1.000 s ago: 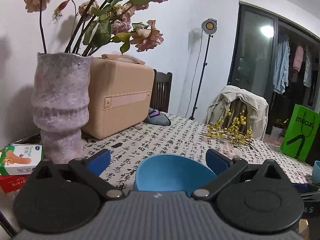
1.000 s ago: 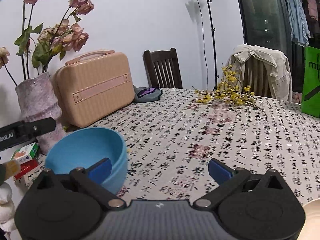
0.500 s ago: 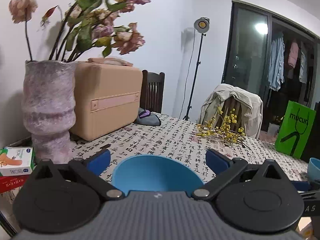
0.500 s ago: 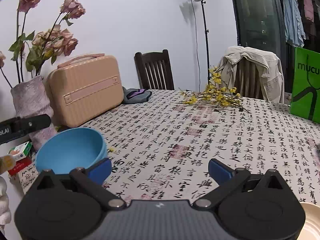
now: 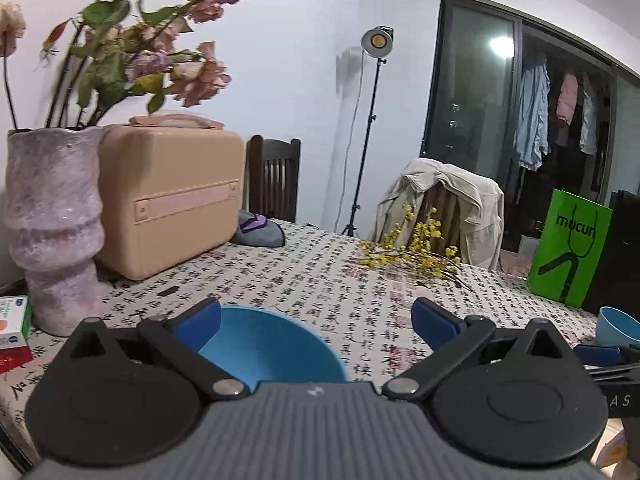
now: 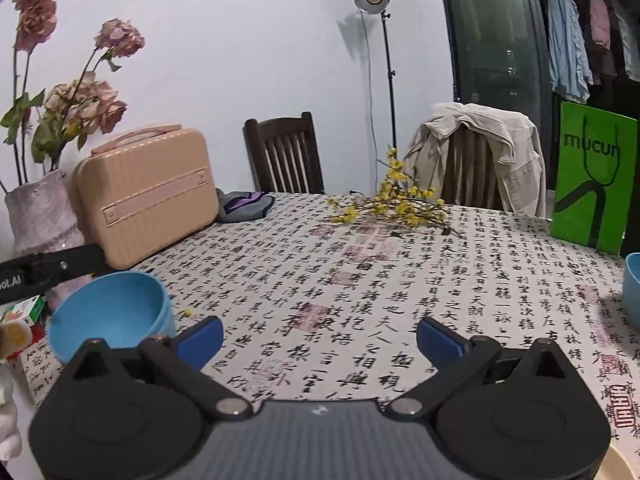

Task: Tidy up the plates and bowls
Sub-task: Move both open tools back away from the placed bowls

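A blue bowl (image 5: 272, 348) sits on the patterned tablecloth just below my left gripper (image 5: 316, 316), nearer its left finger. That gripper is open and its pads do not touch the bowl. In the right wrist view the same blue bowl (image 6: 108, 312) stands at the left, beside the left fingertip of my right gripper (image 6: 320, 336), which is open and holds nothing. A second, paler blue bowl (image 6: 632, 284) shows at the right edge, also seen as the pale bowl (image 5: 616, 326) in the left wrist view. A cream plate's rim (image 6: 618, 464) peeks in at the bottom right.
A purple vase (image 5: 52, 232) of dried roses and a peach case (image 5: 172, 200) stand at the back left. Yellow flower sprigs (image 6: 388, 208), a green paper bag (image 6: 592, 184) and a grey pouch (image 6: 244, 204) lie farther back. Small boxes (image 5: 14, 332) sit by the vase. Two chairs stand behind the table.
Both cameras have swung to the right. The blue bowl has slid toward the left finger in the left wrist view, and the second bowl has come into sight at the right edge.
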